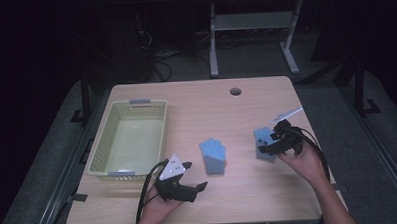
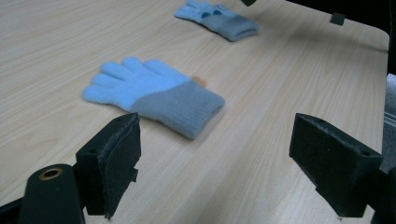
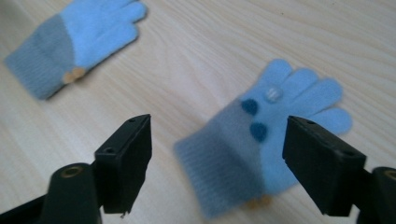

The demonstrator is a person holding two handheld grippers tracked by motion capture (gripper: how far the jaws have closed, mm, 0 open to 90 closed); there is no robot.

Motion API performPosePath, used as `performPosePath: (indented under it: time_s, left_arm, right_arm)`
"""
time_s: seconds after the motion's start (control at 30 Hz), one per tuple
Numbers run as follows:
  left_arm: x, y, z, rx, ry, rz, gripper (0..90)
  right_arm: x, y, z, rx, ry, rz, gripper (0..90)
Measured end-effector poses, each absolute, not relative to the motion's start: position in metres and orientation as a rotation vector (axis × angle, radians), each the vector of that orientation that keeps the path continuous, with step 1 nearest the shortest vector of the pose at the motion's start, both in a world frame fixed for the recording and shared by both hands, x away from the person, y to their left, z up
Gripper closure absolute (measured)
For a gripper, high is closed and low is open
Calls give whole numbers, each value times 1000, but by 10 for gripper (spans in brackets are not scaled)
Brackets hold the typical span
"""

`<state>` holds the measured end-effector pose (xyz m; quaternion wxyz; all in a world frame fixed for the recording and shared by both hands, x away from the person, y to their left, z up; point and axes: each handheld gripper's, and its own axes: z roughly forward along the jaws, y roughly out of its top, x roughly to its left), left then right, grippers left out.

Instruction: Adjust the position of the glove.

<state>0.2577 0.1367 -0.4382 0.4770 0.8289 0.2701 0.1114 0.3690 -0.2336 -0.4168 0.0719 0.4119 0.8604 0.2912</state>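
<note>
A light wooden table [image 1: 199, 197] holds a pale yellow basket [image 1: 99, 158] at its left, empty, likely where the gloves are meant to go. Two small blue gloves with grey cuffs lie flat on the table, well apart. The middle glove [image 1: 213, 154] sits in front of the left gripper [image 2: 215, 172], whose fingers [image 2: 116, 158] are spread wide and empty, waiting near the basket. The right glove [image 3: 261, 149], marked with dark dots, lies under the right gripper [image 3: 217, 170]; its fingers [image 3: 128, 156] are released, straddling the cuff above it without pressing, seemingly lined up to pinch it.
</note>
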Motion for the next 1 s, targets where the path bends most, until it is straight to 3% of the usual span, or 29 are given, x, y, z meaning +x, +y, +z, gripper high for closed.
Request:
performPosePath:
  time_s: [0.2,0.37,0.47,0.67,0.73,1.0]
  left_arm:
    - [257,135,-438,2032,654,273,163]
    - [256,135,-438,2032,653,279,163]
    - [256,136,-437,2032,654,284,163]
    - [257,137,-438,2028,661,287,163]
    - [258,137,-437,2026,663,285,163]
    - [255,137,-438,2035,658,293,163]
  right_arm:
    - [383,-232,-427,1274,2608,800,304]
    - [392,-234,-431,1313,2609,750,419]
    - [396,-233,-437,1336,2629,650,534]
    - [400,-232,-444,1333,2630,589,609]
    - [399,-229,-445,1304,2635,560,682]
    - [397,-225,-444,1296,2633,547,831]
